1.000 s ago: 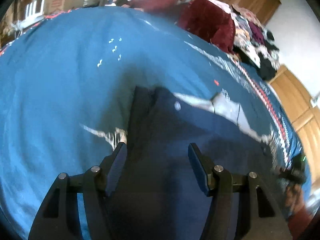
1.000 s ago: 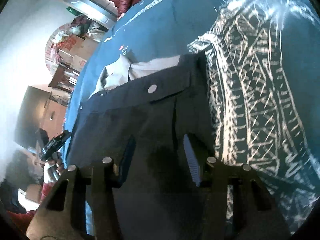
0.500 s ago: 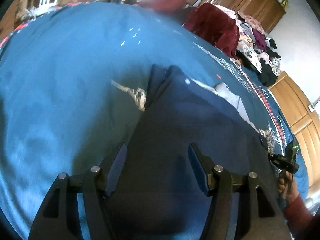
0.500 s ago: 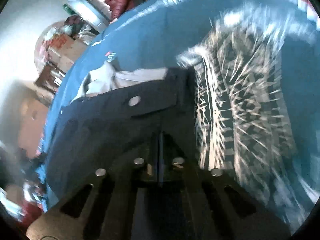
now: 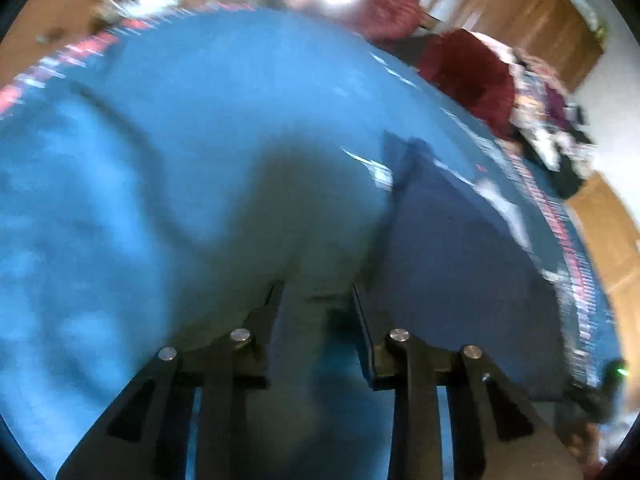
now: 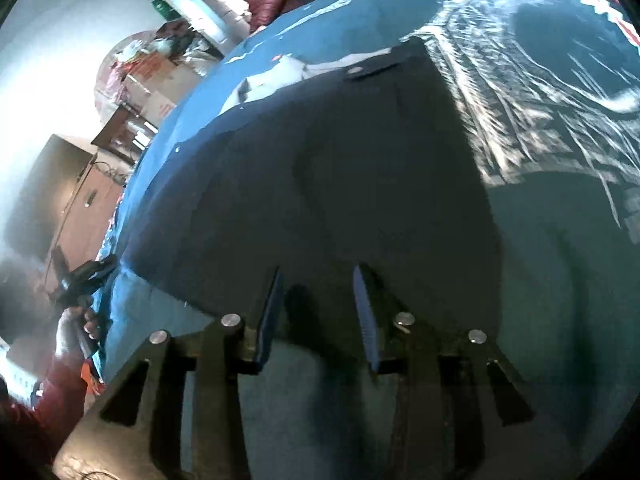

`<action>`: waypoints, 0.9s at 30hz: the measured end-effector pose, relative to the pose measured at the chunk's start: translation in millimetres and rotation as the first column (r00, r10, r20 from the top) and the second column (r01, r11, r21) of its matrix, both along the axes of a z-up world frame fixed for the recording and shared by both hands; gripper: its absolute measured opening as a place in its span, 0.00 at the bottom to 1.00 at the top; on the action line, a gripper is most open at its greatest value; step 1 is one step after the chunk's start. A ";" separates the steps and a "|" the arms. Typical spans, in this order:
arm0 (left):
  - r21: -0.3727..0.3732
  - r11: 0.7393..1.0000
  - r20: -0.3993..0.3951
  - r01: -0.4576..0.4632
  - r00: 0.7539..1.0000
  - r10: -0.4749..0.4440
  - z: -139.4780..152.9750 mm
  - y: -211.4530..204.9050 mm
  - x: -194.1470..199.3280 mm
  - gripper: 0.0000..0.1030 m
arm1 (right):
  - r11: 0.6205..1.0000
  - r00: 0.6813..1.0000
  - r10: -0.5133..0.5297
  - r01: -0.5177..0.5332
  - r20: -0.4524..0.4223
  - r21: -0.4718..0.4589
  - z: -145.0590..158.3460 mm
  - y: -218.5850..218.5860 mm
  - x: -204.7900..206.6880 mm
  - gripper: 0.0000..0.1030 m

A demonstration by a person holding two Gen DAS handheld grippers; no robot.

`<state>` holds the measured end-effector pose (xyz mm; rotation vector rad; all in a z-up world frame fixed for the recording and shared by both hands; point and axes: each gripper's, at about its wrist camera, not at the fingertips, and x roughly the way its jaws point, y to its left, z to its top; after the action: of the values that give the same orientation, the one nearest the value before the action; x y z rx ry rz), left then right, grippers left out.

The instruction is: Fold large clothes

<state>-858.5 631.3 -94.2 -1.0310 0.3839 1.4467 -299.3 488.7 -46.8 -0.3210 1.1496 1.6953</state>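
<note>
A blue bedspread with white patterning covers the bed, wooden wardrobes and a heap of clothes behind; dark navy trousers lie flat on it; the left gripper hangs beside them, jaws apart and empty; the right gripper hovers at their near edge, jaws likewise parted, gripping nothing.

Dark navy trousers lie flat on a blue patterned bedspread, folded lengthwise into one long panel. The waistband end lies farthest from the right wrist camera, showing a flap with a silver button and pale lining exposed beside it.
</note>
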 end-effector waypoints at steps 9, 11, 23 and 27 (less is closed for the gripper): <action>0.036 0.978 0.388 0.205 0.899 -0.202 -6.8 -26.3 50.2 0.43 | 0.998 0.998 -0.055 0.054 0.024 0.029 -11.6 -30.9 -13.8 0.64; 0.018 0.971 0.425 0.240 0.877 -0.225 -19.8 -21.4 67.0 0.45 | 0.997 0.997 -0.048 0.045 0.068 0.055 -11.3 -31.7 -21.3 0.69; 0.105 0.993 0.445 0.048 0.891 -0.090 -38.4 0.0 73.4 0.52 | 0.996 0.988 -0.018 0.005 0.154 0.086 -15.6 -29.0 -38.9 0.86; 0.105 0.994 0.384 0.017 0.922 -0.056 -43.4 23.8 85.3 0.53 | 0.997 0.987 -0.013 0.001 0.162 0.076 -14.9 -28.6 -39.4 0.87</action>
<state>-773.3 655.0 -137.7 -1.1907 0.0430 1.1804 -338.7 460.1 -61.7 -0.3993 0.9642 1.6692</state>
